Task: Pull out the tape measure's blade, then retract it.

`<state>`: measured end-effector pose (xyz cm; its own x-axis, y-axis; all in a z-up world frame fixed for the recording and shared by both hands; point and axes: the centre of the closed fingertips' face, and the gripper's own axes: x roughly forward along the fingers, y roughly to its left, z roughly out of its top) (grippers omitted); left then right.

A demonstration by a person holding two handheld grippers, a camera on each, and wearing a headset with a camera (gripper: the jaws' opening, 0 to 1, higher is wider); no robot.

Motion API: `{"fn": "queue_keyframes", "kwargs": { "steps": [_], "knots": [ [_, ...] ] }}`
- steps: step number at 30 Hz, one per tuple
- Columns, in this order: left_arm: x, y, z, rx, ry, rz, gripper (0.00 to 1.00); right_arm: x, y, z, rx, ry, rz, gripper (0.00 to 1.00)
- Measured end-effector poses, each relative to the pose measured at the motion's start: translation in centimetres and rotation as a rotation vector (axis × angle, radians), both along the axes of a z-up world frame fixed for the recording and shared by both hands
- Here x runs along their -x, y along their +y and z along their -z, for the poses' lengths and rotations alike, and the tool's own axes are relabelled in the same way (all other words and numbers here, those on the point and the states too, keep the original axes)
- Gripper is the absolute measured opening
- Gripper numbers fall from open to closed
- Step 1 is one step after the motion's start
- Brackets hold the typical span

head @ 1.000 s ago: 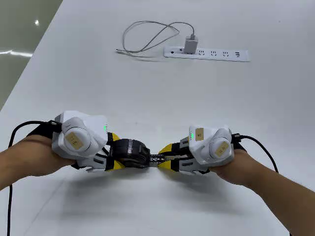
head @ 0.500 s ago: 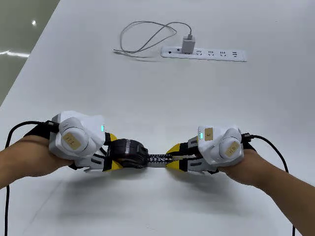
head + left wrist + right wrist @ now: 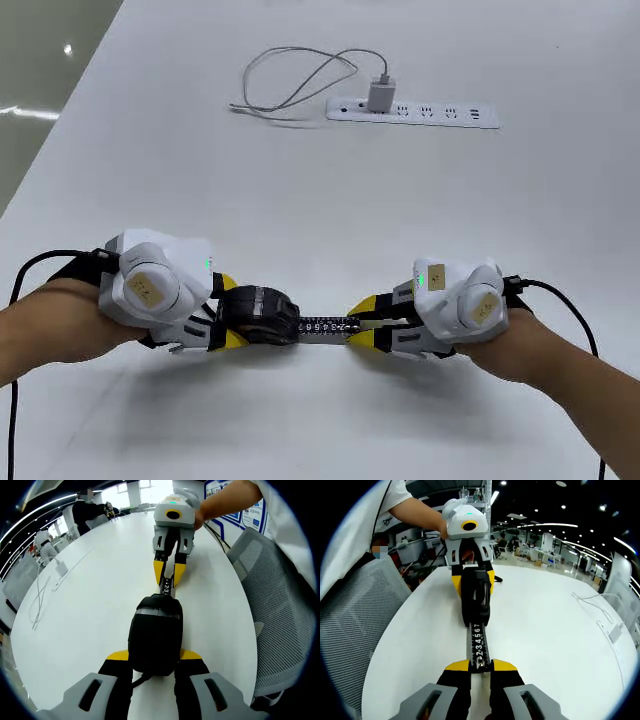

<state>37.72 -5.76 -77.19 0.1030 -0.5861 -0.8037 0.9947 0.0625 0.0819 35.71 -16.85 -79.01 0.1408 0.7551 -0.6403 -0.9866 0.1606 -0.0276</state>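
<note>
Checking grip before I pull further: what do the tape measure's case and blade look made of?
The case: black, soft sheen, likely plastic or rubber. The blade: thin dark strip with white printed numbers, probably coated metal, not certain.

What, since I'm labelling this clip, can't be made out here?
- Tip of the blade: right gripper view, hidden between the right tongs.
- Rear of the tape measure case: left gripper view, covered by the left tongs.
- Blade numbers: head view, too small to read.
</note>
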Motion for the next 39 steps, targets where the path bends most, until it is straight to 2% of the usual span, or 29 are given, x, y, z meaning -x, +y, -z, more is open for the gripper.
{"fn": "queue_keyframes", "kwargs": {
  "steps": [15,39],
  "knots": [
    [0.0,0.0,0.0,0.002,0.007,0.001,0.26,0.3,-2.1,-0.1,0.014,0.005,0.035,0.09],
    [0.2,-0.1,-0.2,0.001,0.011,0.007,0.27,0.9,-6.0,-0.1,0.071,-0.012,0.043,0.09]
  ]
}}
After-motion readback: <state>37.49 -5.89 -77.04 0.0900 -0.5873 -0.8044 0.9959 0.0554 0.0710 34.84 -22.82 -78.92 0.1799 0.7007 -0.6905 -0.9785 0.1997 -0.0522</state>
